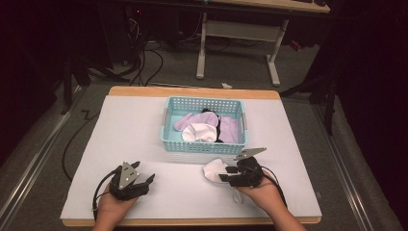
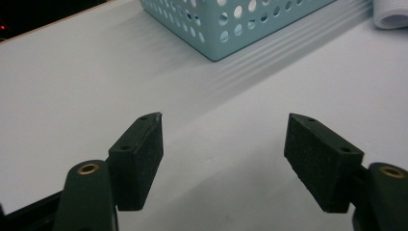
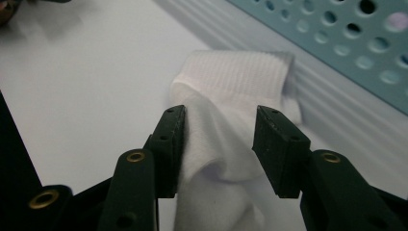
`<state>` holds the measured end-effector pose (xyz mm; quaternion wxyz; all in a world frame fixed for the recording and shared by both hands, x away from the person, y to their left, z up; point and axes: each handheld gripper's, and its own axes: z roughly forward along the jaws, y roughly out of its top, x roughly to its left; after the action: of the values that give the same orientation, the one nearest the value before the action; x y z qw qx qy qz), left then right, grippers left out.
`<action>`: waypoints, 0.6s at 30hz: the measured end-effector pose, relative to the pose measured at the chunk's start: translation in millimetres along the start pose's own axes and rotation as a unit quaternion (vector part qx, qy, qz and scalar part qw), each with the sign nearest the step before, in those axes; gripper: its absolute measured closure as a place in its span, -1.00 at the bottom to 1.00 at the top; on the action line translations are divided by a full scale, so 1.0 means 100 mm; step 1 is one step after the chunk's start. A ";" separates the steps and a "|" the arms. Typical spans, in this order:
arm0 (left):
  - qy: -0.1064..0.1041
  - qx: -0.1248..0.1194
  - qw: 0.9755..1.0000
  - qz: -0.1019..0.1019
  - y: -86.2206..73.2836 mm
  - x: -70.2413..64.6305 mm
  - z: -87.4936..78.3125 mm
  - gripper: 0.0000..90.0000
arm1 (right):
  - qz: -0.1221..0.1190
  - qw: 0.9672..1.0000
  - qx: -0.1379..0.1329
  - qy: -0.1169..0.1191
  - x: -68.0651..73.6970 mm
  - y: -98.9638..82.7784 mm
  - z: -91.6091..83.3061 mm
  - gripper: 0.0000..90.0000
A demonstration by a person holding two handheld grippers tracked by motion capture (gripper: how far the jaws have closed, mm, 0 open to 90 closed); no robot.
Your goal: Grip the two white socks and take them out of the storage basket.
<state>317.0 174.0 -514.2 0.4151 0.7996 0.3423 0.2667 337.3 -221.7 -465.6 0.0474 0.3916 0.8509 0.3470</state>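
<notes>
white table sheet, right gripper fingers astride white sock

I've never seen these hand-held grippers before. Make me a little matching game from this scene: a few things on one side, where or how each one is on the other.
Things:
1. left hand-held gripper
2. right hand-held gripper
3. basket
4. white sock

States:
A. holds pink and white clothes
B. jaws wide apart over bare table
C. lies on the table in front of the basket
D. jaws astride a fold of sock

Pairs: 1-B, 2-D, 3-A, 4-C
</notes>
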 end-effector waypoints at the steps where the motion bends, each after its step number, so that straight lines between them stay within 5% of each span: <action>1: -0.001 0.001 1.000 0.000 0.00 0.00 0.00 -0.32 | 0.002 1.000 -0.002 -0.002 -0.01 0.00 -0.03 0.21; 18: 0.001 0.000 1.000 0.001 0.00 0.00 0.00 -0.32 | 0.033 0.998 -0.027 -0.041 -0.28 -0.12 -0.36 0.17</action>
<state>316.9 173.8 -514.3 0.4143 0.7998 0.3420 0.2679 336.6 -266.4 -451.5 0.0806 0.4323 0.8251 0.3547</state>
